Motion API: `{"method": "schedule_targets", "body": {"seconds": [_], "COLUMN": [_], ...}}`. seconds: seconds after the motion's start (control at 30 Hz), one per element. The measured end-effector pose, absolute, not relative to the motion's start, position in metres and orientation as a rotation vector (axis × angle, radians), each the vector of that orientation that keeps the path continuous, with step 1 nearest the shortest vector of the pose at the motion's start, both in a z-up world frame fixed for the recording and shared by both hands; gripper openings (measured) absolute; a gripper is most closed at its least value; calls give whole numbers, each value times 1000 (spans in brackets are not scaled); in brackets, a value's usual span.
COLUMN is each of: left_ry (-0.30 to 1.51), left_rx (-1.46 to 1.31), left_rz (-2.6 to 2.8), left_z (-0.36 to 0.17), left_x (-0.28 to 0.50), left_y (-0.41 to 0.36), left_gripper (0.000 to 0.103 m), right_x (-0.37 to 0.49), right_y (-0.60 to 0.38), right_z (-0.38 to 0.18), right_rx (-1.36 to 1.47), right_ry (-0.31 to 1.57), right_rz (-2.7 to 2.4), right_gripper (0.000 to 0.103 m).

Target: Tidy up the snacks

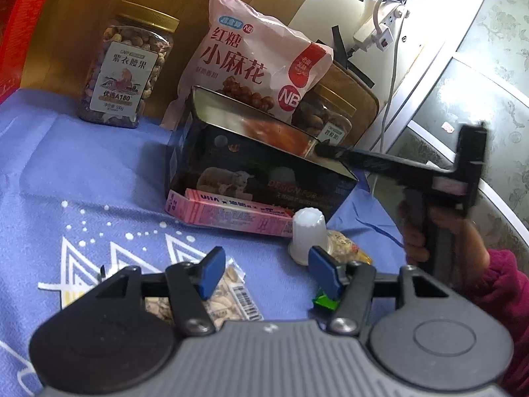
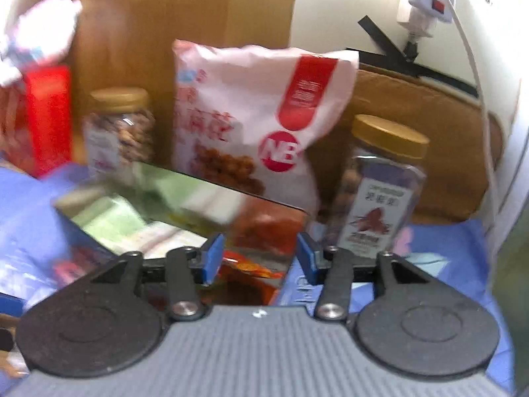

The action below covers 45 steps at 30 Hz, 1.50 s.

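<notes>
An open dark tin [image 1: 264,172] stands on the blue cloth, with a red snack packet [image 2: 251,266] lying inside it. My right gripper [image 2: 261,259] hovers open over the tin [image 2: 76,231], above that packet, and its pads do not press it. In the left wrist view the right gripper [image 1: 334,152] reaches over the tin's right rim, held by a hand in a magenta sleeve [image 1: 506,284]. My left gripper [image 1: 269,273] is open low over the cloth with nothing between its pads. A nut packet [image 1: 231,297] lies under its left finger. A white jelly cup [image 1: 309,231] stands just ahead.
A pink box [image 1: 228,213] leans on the tin's front. Behind stand a pink bag [image 1: 261,56] and two gold-lidded nut jars [image 1: 127,66] [image 2: 380,192]. A small yellow packet [image 1: 348,244] and a green item [image 1: 325,301] lie by the cup. A red box [image 2: 46,115] stands at the left.
</notes>
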State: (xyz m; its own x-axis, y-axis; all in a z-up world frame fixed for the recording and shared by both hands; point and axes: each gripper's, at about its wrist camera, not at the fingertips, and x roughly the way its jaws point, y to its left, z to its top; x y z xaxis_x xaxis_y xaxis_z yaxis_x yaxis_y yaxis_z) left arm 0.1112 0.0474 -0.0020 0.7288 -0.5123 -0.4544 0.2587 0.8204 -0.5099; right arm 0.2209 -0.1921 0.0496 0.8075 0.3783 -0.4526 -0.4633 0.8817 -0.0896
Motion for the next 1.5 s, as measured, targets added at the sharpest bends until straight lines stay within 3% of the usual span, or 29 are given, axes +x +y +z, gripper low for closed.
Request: {"method": "schedule_targets", "body": {"seconds": [0.3,0.53,0.67,0.77,0.83,0.9,0.93,0.97,1.2,1.23,1.3,1.5], "left_ry": [633,622,621,619,617,616,615,615,605,603,587,588], "left_rx": [-441,-457,-485,-484,-483,-485,-487,-489,-506,-506,-490,-438], "left_rz": [-419,-429,-441,-443,-444,-442,-441,-441,-491,-504,-514,-547], "left_z": [-5,-4,-4,-3,-3,-3,-3,-3,-1,0,2,6], "left_x": [113,112,113,113,112,112,112,112,110,109,105,97], "left_y": [50,51,54,54,54,55,55,56,56,55,53,42], "left_gripper": [57,57,57,57,57,57,57,57,58,69,77,77], "right_x": [211,186,161,151,150,152,154,156,136,127,112,83], "right_y": [-224,-248,-236,-214,-199,-186,-180,-175,-169,-164,-155,-136], "right_z": [72,64,45,23,12,4,0,-4,-3,-3,-4,-11], "right_rx": [118,201,82,-80,-171,-249,-284,-312,-328,-355,-404,-504], "right_ry": [463,438,480,510,509,500,497,503,491,479,453,374], "right_rz": [623,635,705,708,699,685,676,667,706,722,751,748], "right_gripper": [49,50,53,70,70,65,57,41,40,40,40,40]}}
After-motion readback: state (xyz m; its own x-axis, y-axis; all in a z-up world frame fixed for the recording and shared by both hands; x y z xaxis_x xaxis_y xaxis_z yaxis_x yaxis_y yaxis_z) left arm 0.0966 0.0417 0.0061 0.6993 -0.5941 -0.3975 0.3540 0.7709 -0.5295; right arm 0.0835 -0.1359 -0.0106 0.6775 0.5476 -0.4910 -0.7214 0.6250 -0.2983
